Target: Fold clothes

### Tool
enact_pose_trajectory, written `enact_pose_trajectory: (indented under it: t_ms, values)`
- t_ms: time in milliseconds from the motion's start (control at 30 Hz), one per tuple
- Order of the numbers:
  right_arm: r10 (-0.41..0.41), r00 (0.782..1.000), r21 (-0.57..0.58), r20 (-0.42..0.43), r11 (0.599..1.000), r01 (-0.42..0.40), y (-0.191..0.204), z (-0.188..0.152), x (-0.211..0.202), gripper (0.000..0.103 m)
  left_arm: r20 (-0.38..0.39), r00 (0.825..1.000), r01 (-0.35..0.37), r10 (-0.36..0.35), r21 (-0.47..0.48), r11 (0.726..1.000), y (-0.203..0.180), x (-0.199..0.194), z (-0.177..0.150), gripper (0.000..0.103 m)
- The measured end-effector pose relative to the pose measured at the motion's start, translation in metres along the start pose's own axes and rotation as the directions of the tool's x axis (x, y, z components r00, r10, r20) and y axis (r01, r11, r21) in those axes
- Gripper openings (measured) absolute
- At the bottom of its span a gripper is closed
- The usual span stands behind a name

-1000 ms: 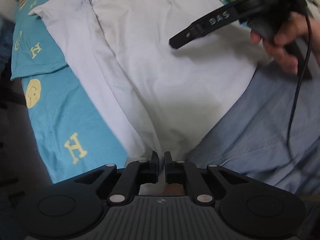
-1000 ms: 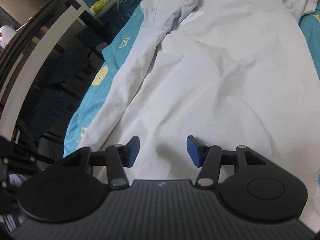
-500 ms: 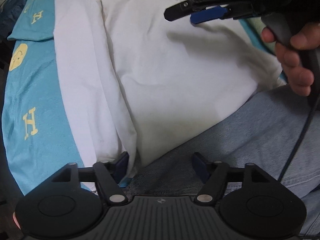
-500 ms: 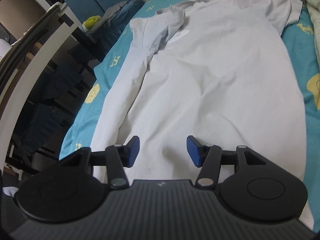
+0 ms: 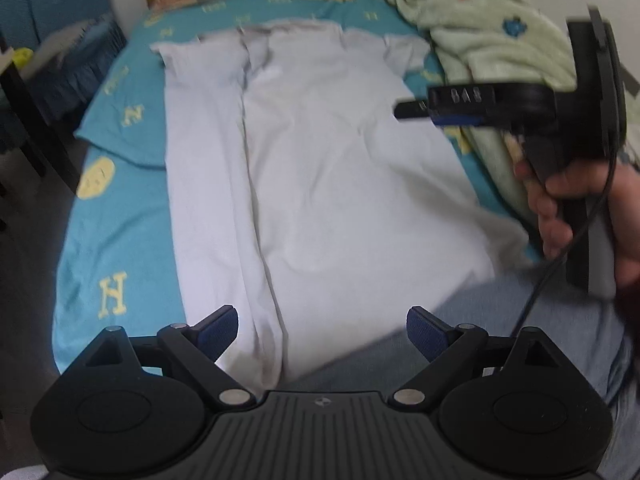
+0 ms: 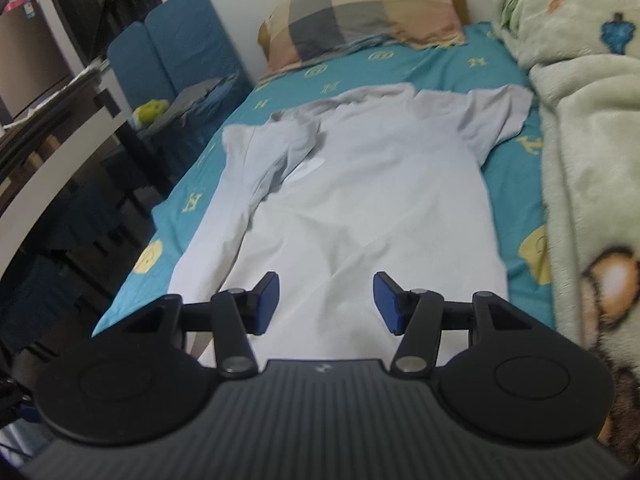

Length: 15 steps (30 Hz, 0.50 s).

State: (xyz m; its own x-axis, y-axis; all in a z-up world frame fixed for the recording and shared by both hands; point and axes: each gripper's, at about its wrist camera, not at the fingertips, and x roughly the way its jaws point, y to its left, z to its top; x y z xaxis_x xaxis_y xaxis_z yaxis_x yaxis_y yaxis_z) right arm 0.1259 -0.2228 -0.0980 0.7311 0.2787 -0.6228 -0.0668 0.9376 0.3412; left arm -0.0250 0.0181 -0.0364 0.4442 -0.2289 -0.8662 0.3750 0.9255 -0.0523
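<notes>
Well, the biggest thing I see is the bed [image 6: 508,184], its teal sheet smooth and printed with yellow letters and round faces, running from near to far. Along its right side lies a thick, fleecy pale-green blanket [image 6: 592,128] in soft heaps, with cartoon patches on it. Flat down the middle of the bed lies the white shirt [image 6: 360,208] — thin, matte cloth, collar at the far end, hem at the near edge; its left side is folded inward in a long lengthwise strip, and its right short sleeve lies spread toward the blanket. At the far end rests a plump checked pillow [image 6: 372,12] in beige and grey. To the left, off the bed, stand a blue padded seat [image 6: 172,40] and dark shelving.

My left gripper [image 5: 322,330] hangs above the hem, its jaws just widened and now well apart, nothing between the blue ribbed pads. My right gripper [image 6: 326,302] is about half parted over the shirt's near part — empty too. In the left view the person's hand [image 5: 568,204] grasps its black handle at the right, a thin cable trailing down over grey-blue trousers [image 5: 500,320].
</notes>
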Motion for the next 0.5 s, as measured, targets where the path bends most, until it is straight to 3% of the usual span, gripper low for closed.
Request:
enact_pose_trajectory:
  t_ms: [133,267,500]
  values:
    - [-0.043,0.996,0.004,0.076,0.999,0.043,-0.006,0.005,-0.01,0.056,0.115,0.993,0.025,-0.018,-0.063,0.998,0.001,0.004,0.024,0.093]
    - [-0.085,0.987,0.001,0.134,0.996,0.086,-0.009,0.007,-0.017,0.056,0.215,0.976,-0.005,0.02,-0.07,0.998,0.0,0.013,0.059,0.093]
    - [-0.127,0.971,0.013,0.202,0.992,0.127,-0.014,0.009,-0.022,0.056,0.348,0.934,-0.059,0.085,-0.085,0.995,0.006,0.037,0.112,0.093]
